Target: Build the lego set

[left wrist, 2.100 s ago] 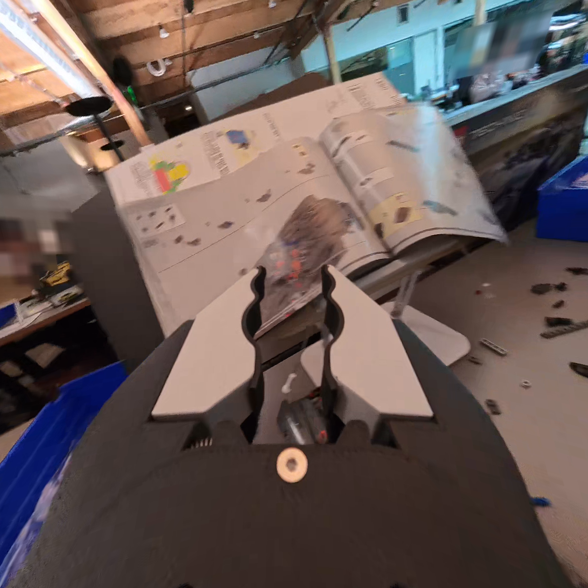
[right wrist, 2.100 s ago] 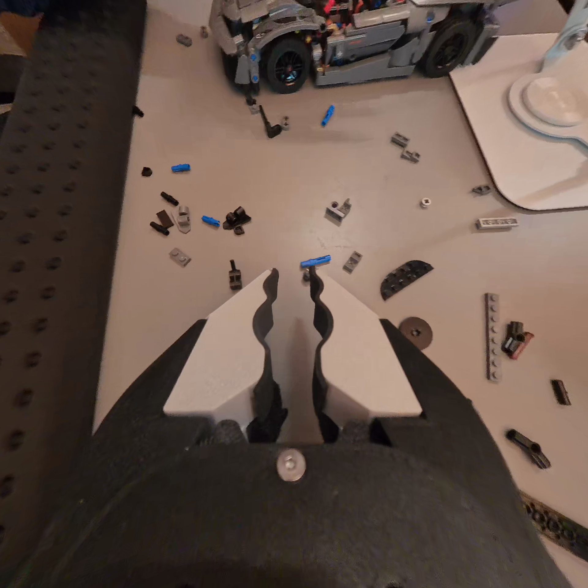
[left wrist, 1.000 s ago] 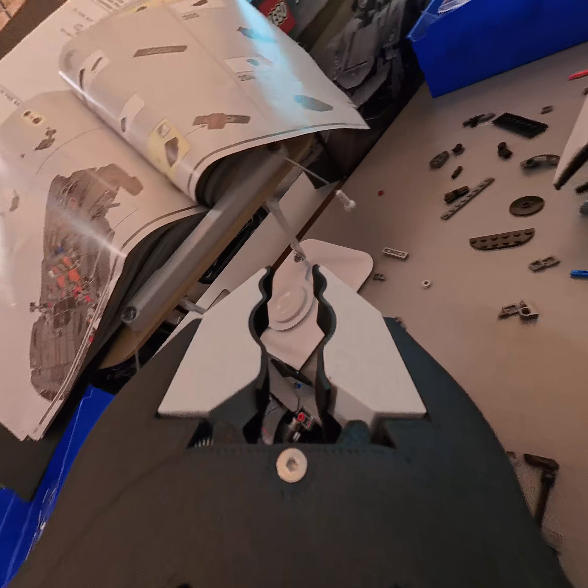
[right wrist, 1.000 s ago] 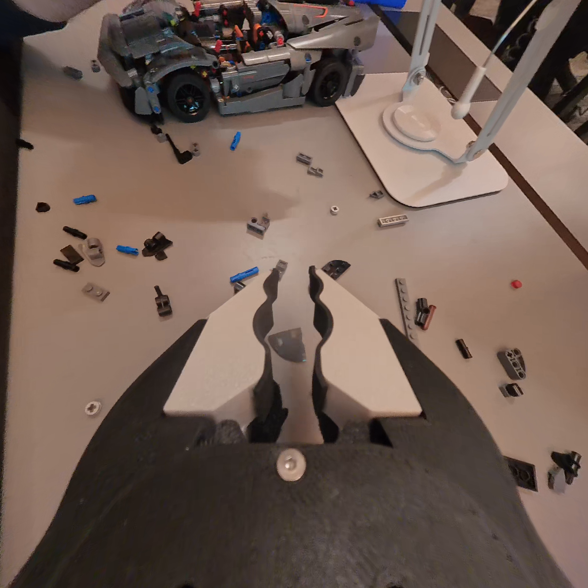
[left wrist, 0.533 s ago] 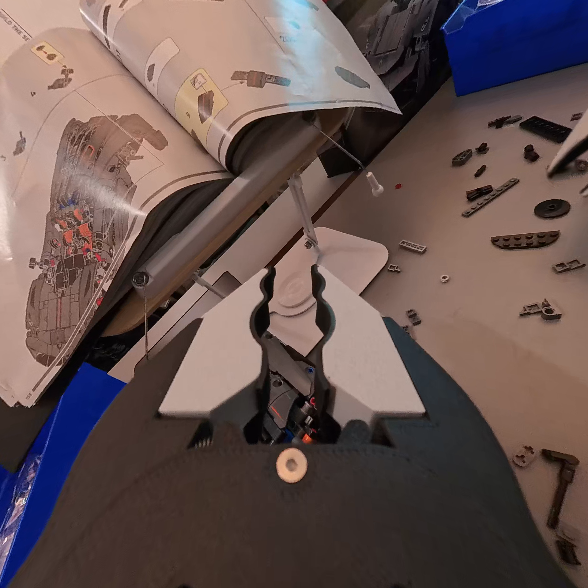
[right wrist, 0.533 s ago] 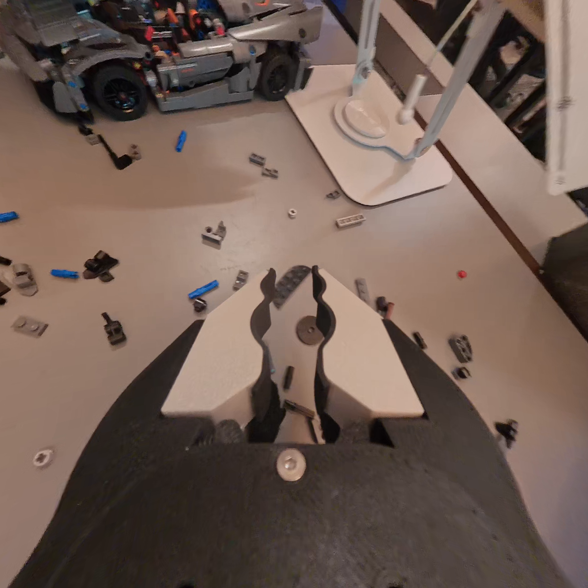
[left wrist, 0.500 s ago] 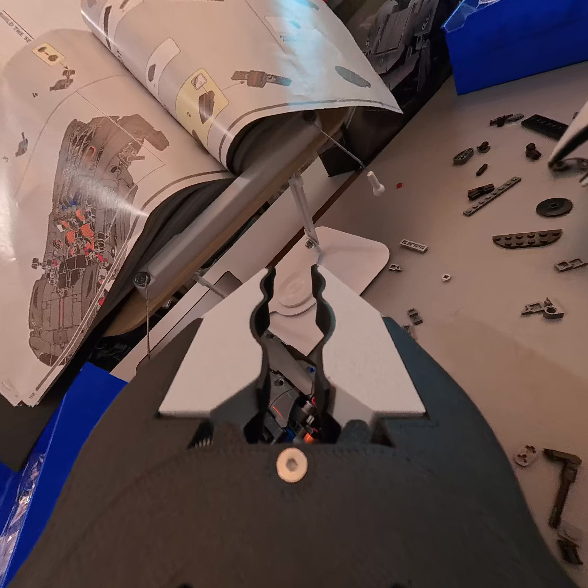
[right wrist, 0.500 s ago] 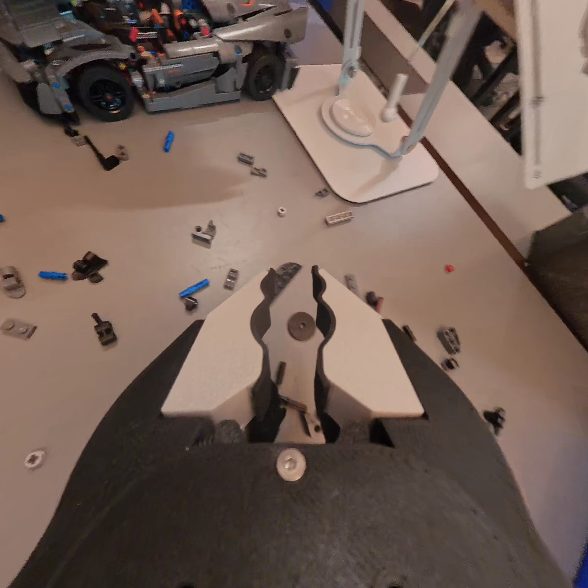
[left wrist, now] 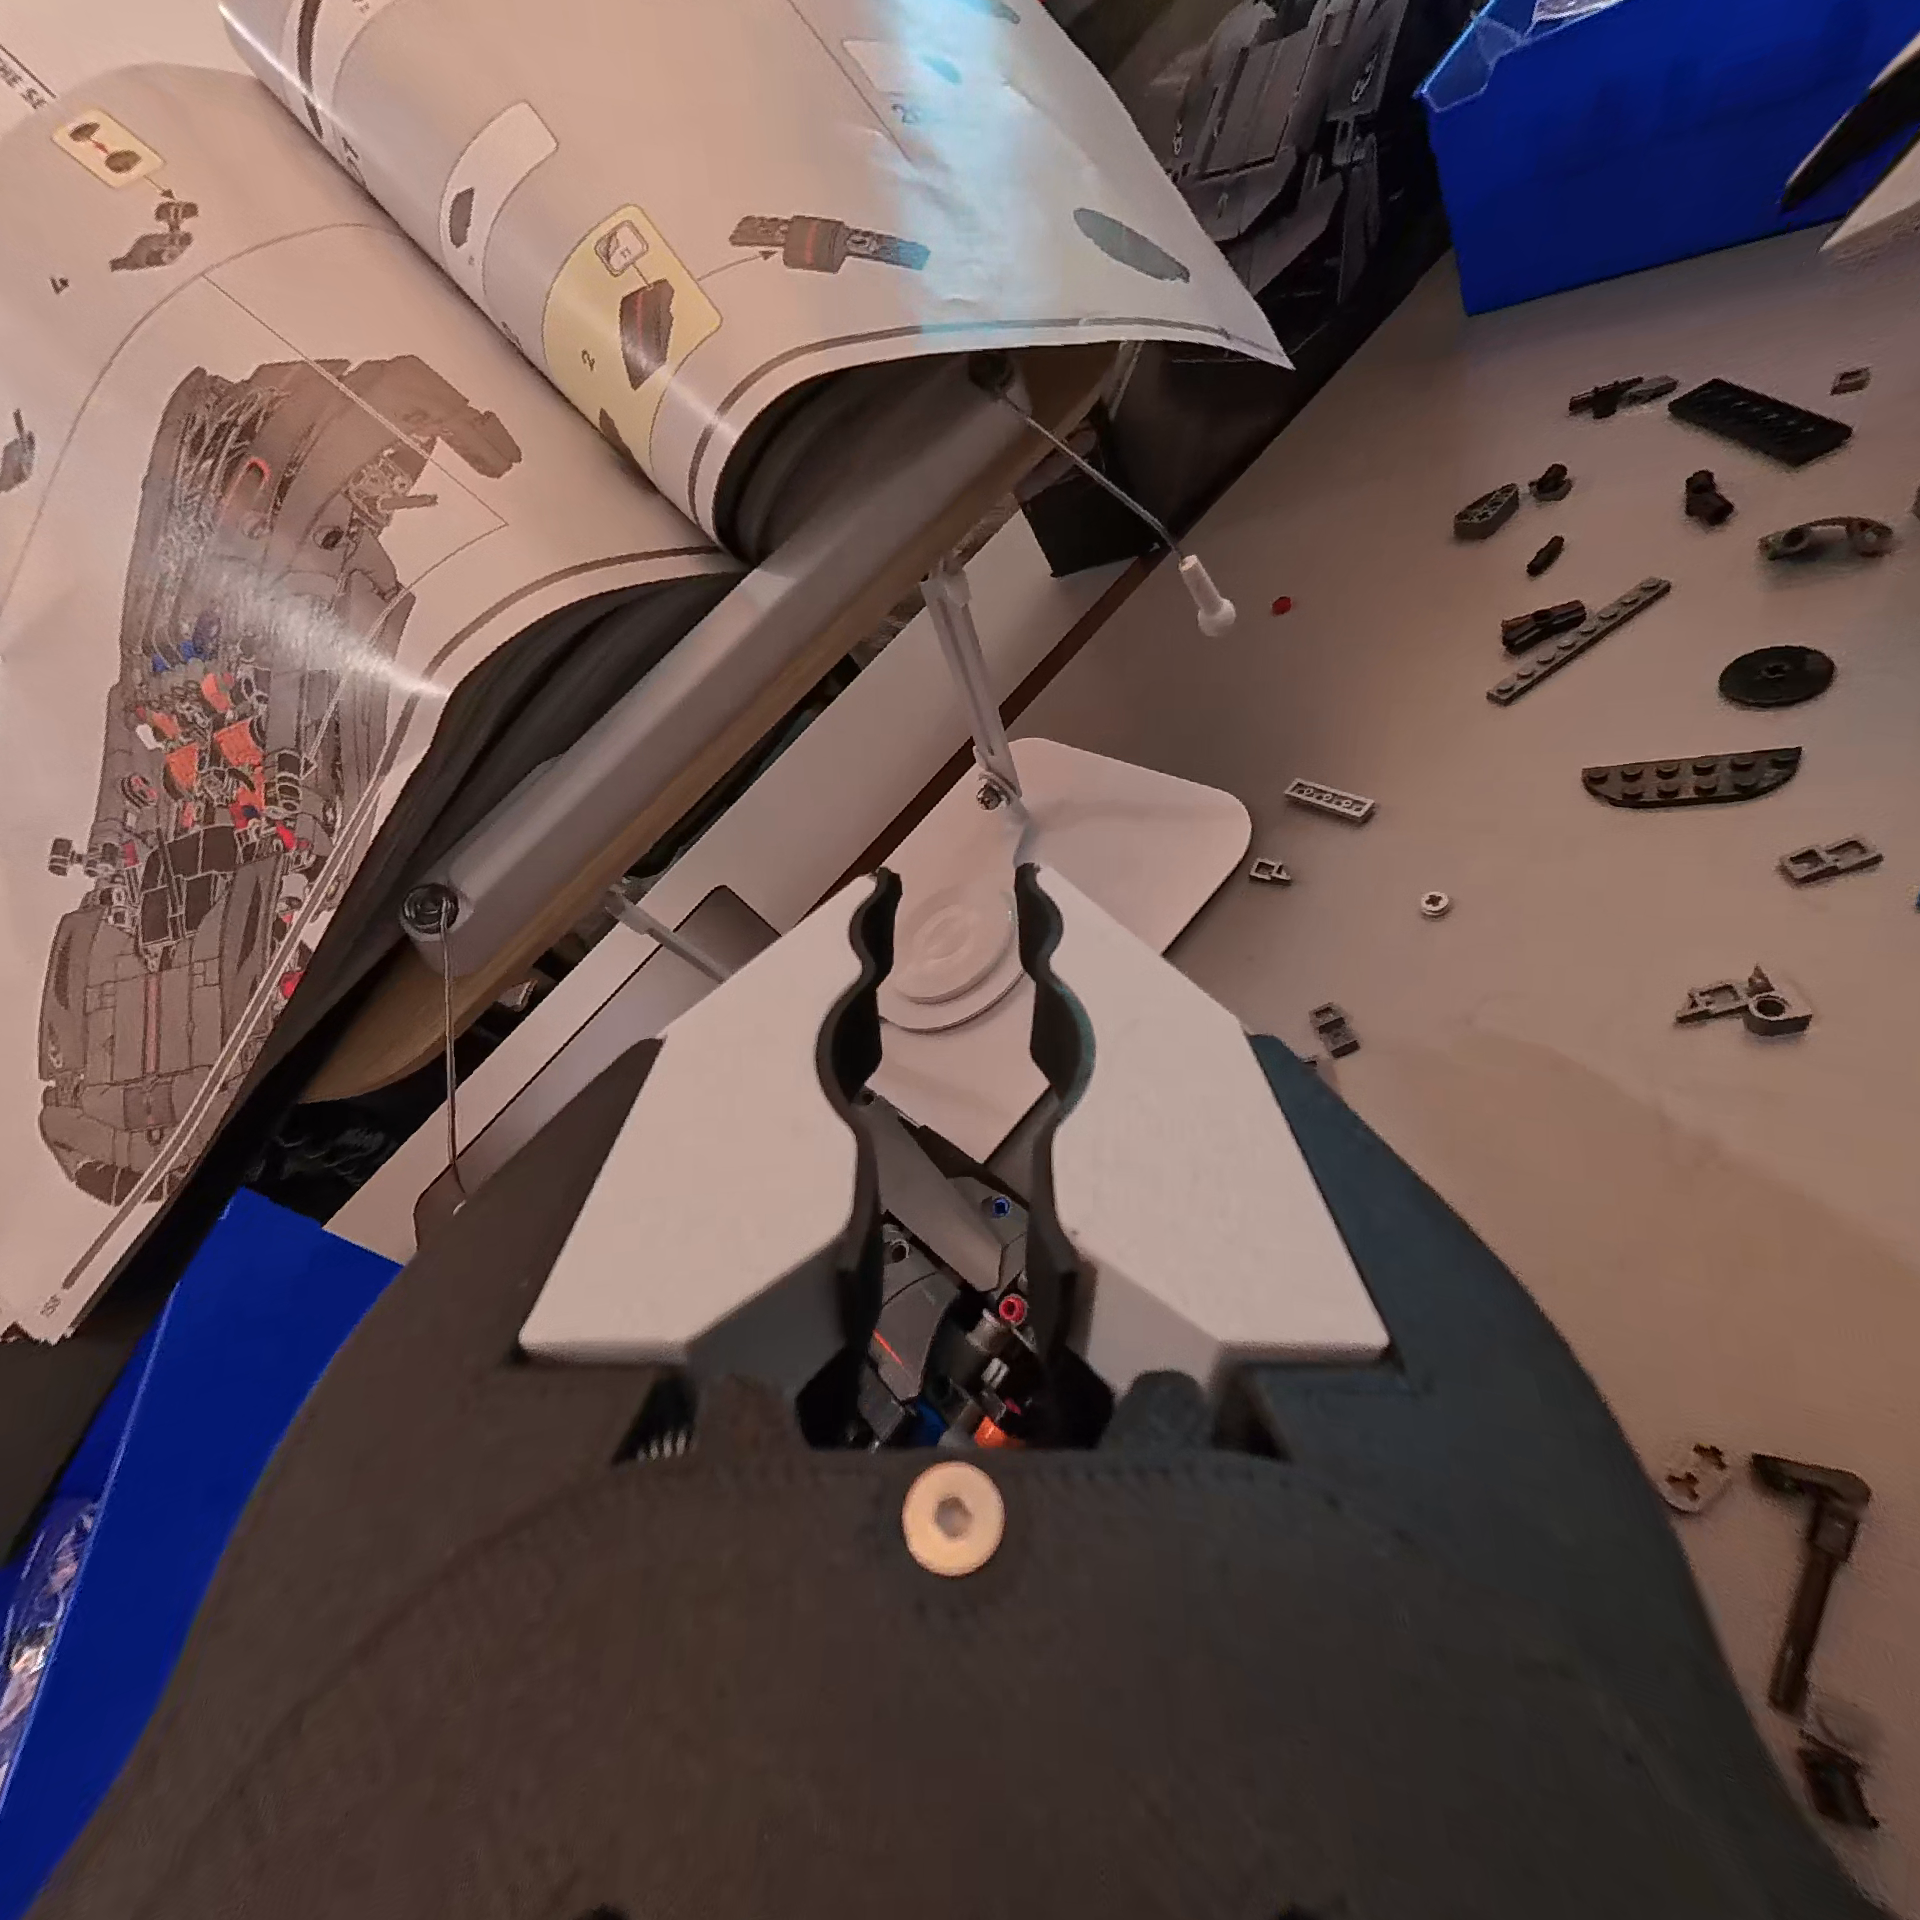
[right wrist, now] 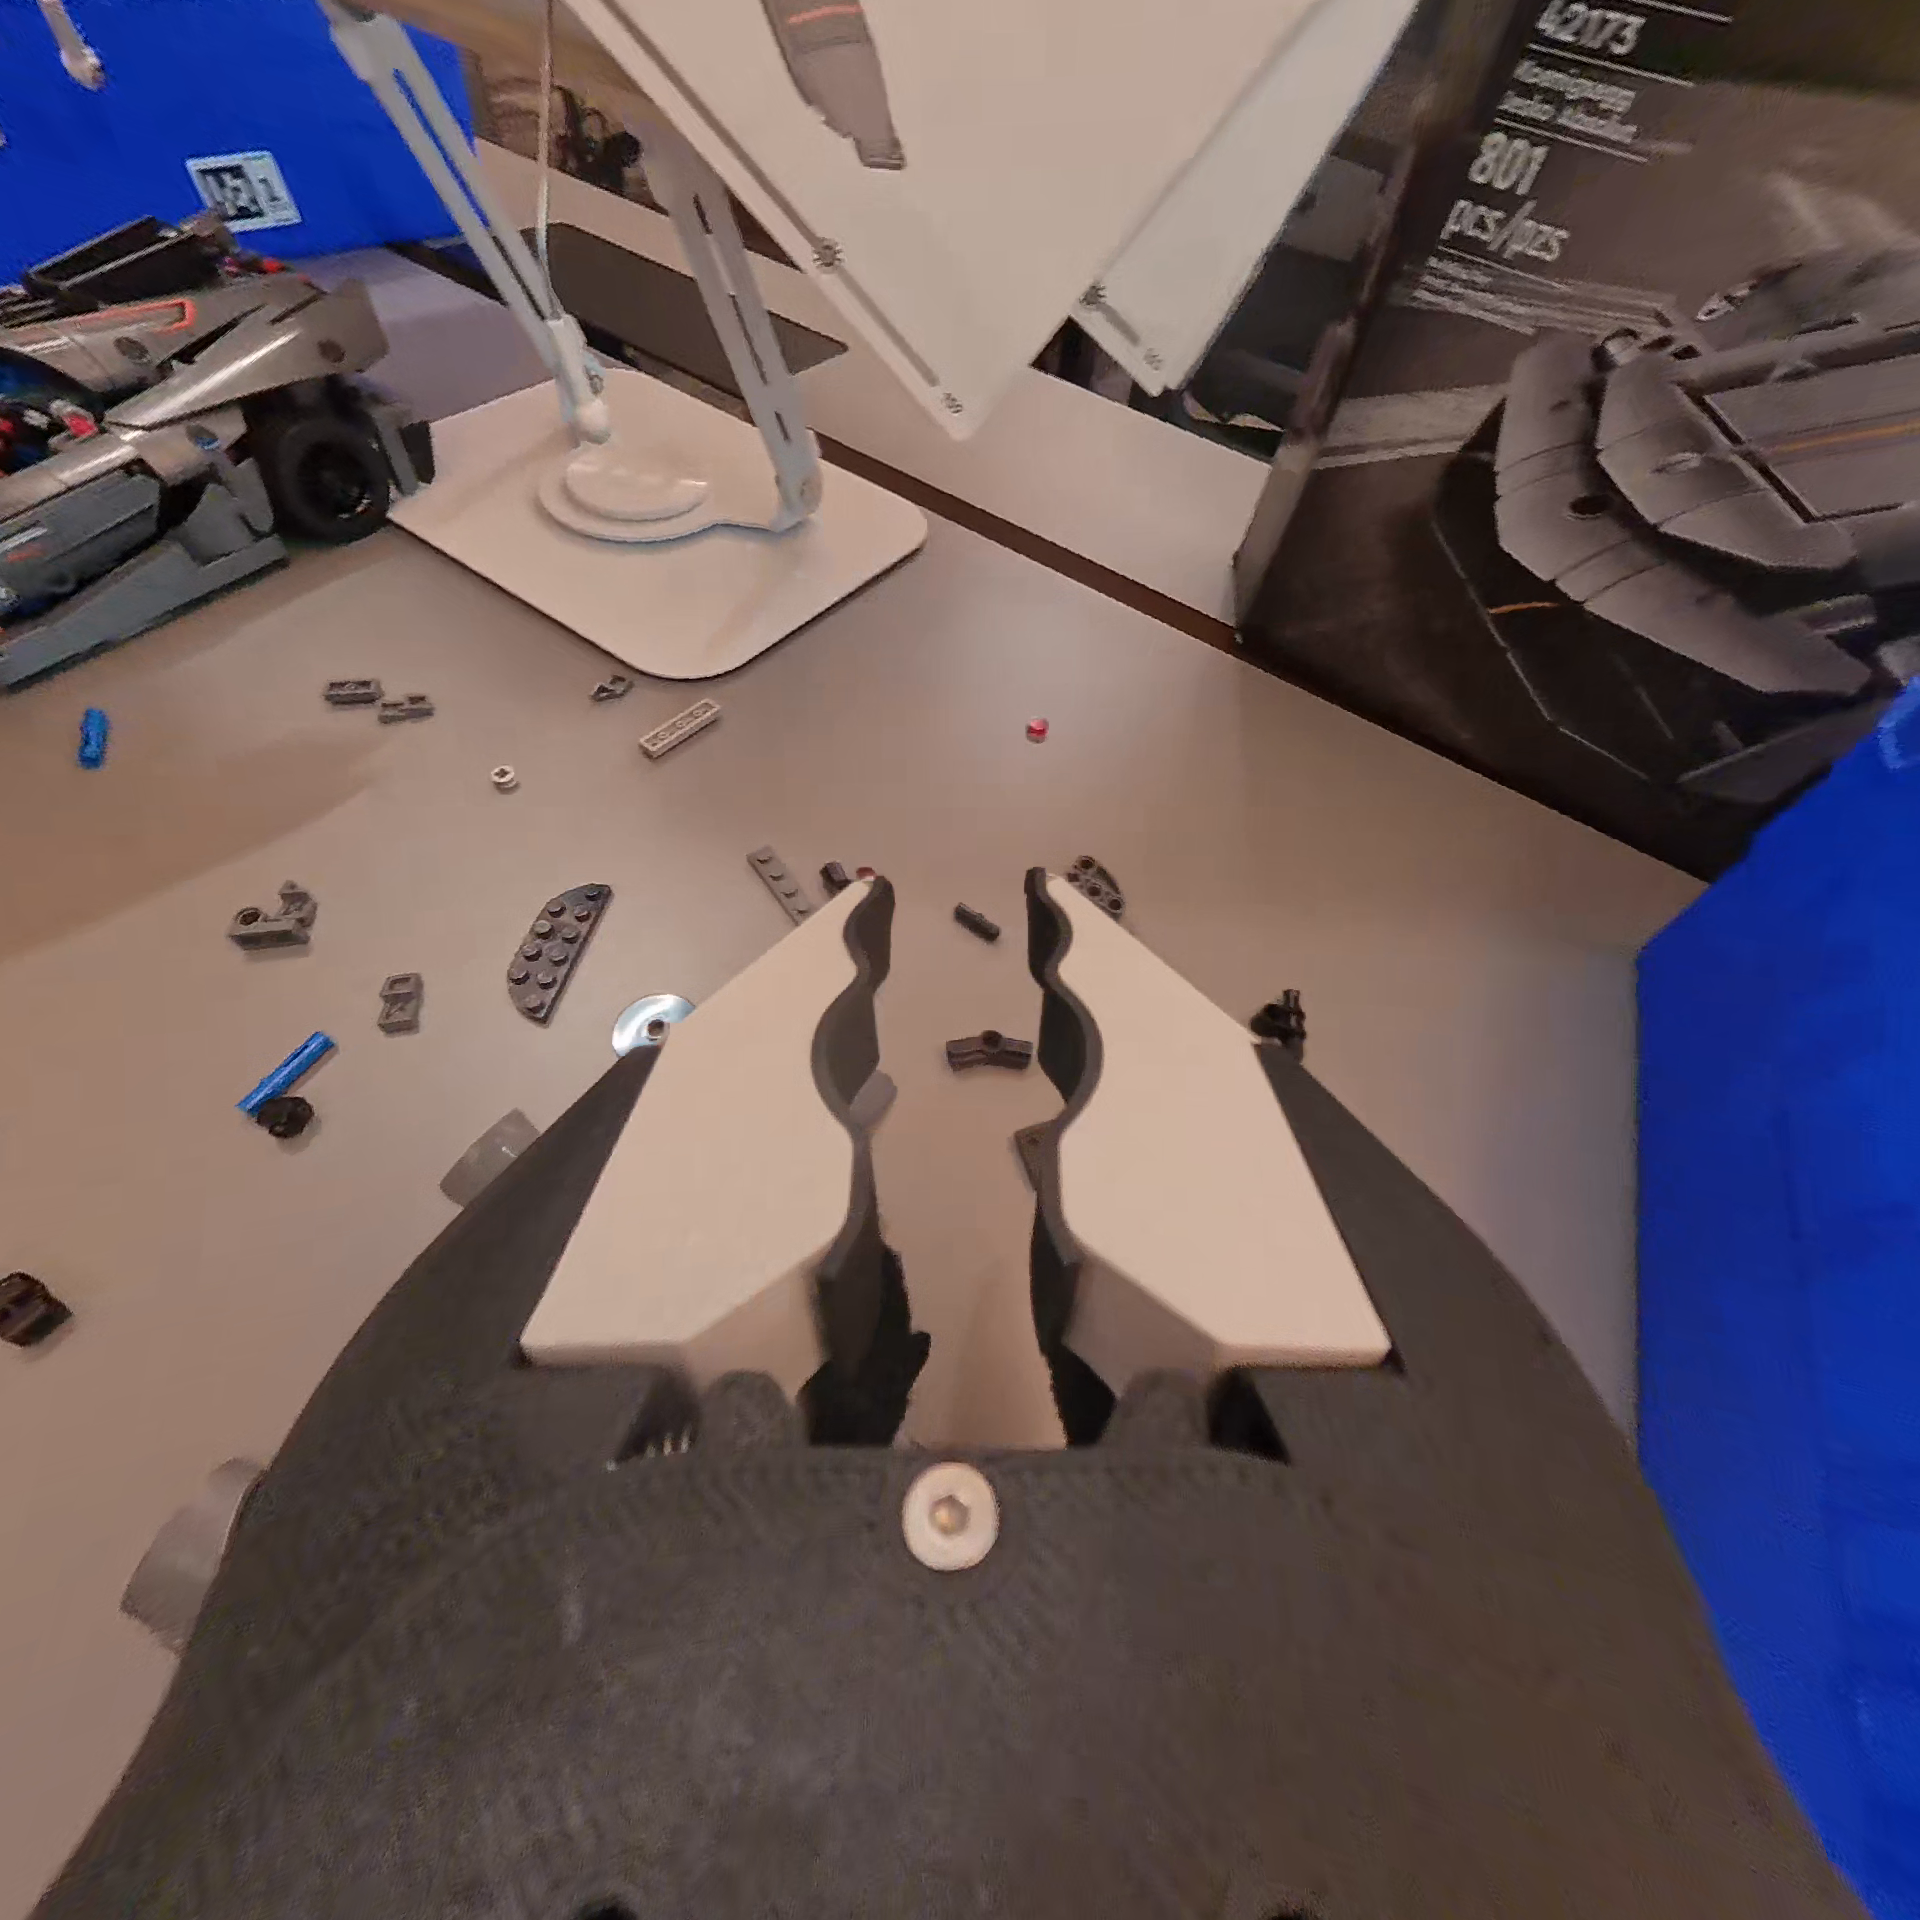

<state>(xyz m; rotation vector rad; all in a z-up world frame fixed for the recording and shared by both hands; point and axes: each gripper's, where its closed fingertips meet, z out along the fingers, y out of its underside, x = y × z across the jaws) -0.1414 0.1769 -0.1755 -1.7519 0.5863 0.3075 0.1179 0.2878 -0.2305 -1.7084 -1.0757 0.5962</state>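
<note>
My left hand-held gripper (left wrist: pixel 954 883) narrowly parted above the car (left wrist: pixel 940 1262), empty, manual (left wrist: pixel 436 343) on its stand beside, my right hand-held gripper (right wrist: pixel 958 885) narrowly parted, empty, over loose black pieces on the desk (right wrist: pixel 1195 790), a small pin (right wrist: pixel 977 921) between its tips

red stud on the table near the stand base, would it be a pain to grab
Probably. The red stud looks tiny and rounded, so it may roll or skid if nudged. It lies alone on the bare table, so the right gripper, now open, could close on it but might pinch it away.
</note>
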